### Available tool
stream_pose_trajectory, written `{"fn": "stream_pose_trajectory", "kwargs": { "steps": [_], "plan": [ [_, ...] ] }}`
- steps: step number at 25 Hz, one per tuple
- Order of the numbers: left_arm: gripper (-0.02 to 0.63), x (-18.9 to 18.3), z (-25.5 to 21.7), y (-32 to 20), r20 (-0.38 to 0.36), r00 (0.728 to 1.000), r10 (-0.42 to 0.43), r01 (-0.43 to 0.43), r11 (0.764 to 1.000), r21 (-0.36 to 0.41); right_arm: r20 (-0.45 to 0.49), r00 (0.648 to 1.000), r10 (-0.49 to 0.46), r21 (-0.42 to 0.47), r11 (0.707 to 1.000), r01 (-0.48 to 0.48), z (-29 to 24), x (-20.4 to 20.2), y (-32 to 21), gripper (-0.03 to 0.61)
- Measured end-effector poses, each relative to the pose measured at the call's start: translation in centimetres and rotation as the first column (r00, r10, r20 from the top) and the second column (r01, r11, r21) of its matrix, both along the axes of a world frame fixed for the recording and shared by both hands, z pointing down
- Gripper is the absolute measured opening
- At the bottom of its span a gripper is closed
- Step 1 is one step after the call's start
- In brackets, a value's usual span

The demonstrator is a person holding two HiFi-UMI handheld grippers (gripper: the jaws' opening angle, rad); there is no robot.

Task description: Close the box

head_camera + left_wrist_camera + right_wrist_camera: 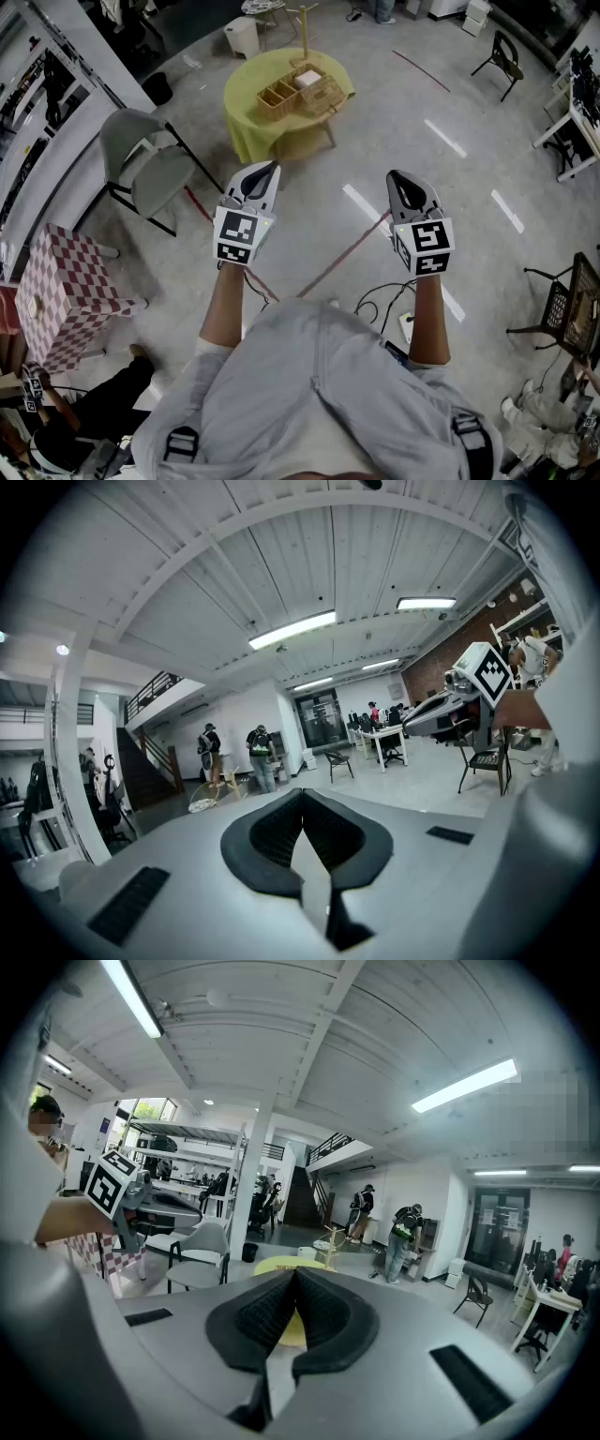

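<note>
The box is a wicker one with its lids standing open, and it rests on a round table under a yellow cloth, far ahead of me. Both grippers hang in the air at chest height, well short of the table. My left gripper is shut with nothing in it, its pads meeting at the tips. The right gripper is shut and empty too. In the right gripper view the yellow table shows just beyond the jaws. Each gripper view also catches the other gripper off to one side.
A grey chair stands left of the table and a checkered cube stool is nearer left. Cables and a red tape line cross the floor. Black chairs and a wire chair are on the right.
</note>
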State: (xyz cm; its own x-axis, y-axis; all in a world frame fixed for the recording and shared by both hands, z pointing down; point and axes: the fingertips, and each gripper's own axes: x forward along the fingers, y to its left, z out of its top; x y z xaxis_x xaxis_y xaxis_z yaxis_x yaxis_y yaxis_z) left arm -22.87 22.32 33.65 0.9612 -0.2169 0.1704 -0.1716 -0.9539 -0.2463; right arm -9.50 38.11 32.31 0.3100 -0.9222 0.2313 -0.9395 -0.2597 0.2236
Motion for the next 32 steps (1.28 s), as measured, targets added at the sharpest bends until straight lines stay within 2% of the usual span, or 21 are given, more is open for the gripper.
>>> {"fn": "stream_pose_trajectory", "kwargs": {
  "steps": [10, 20, 26, 32],
  "plan": [
    [0.029, 2.0, 0.9, 0.7, 0.016, 0.999, -0.038, 0.038, 0.999, -0.009, 0.006, 1.000, -0.027, 0.039, 0.999, 0.027, 0.3, 2.9, 0.5, 0.023],
    [0.029, 3.6, 2.0, 1.2, 0.033, 0.994, -0.101, 0.102, 0.994, -0.036, 0.019, 0.997, -0.075, -0.014, 0.997, 0.076, 2.0, 6.1, 0.0, 0.023],
    [0.029, 6.1, 2.6, -1.5, 0.034, 0.993, -0.113, 0.114, 0.993, -0.035, 0.066, 0.994, -0.086, 0.010, 0.996, 0.085, 2.8, 8.6, -2.8, 0.023],
    [0.029, 10.0, 4.3, -7.2, 0.039, 0.994, -0.101, 0.103, 0.994, -0.047, 0.052, 0.997, -0.054, -0.014, 0.998, 0.055, 4.1, 12.3, -8.1, 0.023]
  ]
}}
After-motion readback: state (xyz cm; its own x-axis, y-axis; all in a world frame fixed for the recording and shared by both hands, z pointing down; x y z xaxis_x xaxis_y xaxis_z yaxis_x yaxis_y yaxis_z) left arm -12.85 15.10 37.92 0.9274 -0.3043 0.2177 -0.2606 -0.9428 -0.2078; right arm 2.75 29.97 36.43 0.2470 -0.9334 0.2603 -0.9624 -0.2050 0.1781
